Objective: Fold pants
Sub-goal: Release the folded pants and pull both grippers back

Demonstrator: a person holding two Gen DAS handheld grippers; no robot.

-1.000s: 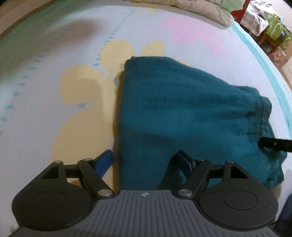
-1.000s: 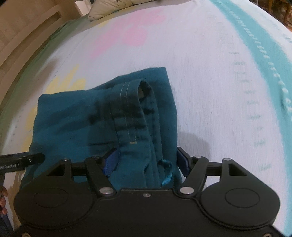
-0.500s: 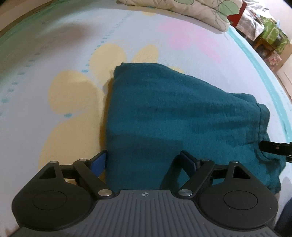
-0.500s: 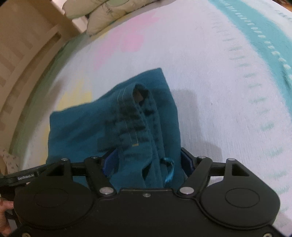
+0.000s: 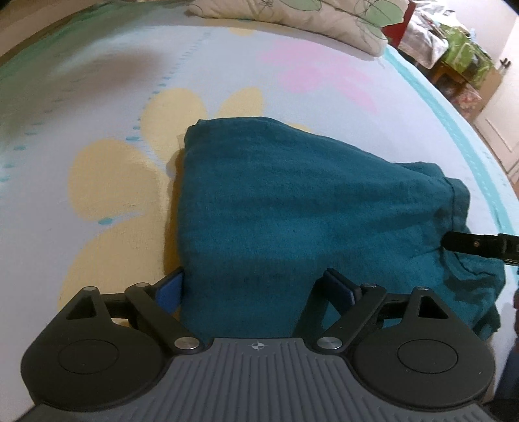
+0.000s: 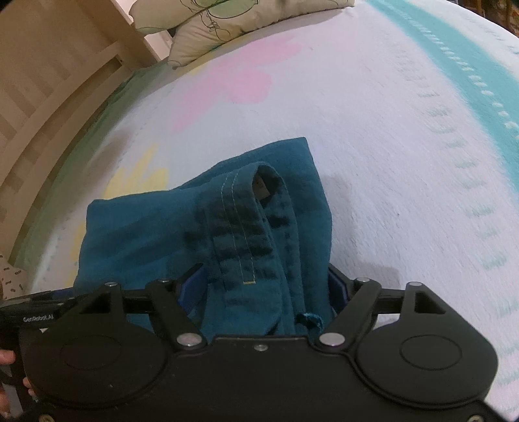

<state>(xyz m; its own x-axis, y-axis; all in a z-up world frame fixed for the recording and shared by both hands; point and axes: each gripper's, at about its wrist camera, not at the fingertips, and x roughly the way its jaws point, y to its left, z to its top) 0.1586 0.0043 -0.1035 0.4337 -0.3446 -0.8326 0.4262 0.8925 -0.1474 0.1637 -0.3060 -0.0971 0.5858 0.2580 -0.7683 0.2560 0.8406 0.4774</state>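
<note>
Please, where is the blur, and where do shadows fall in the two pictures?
Left wrist view: mostly sharp, a dark shadow along the left edge of the pants on the bedsheet. Right wrist view: bedsheet smeared at the right, soft shadow right of the pants.

Bedroom in a home. A bed (image 5: 97,81) fills both views, its sheet printed with yellow and pink flowers and a teal border. Pillows (image 5: 292,16) with a leaf print lie at 12 o'clock. A pale wooden headboard (image 6: 48,81) stands at 10 o'clock in the right view. Cluttered furniture with patterned cloth (image 5: 460,55) sits at 2 o'clock, beside a white door (image 5: 499,123).
</note>
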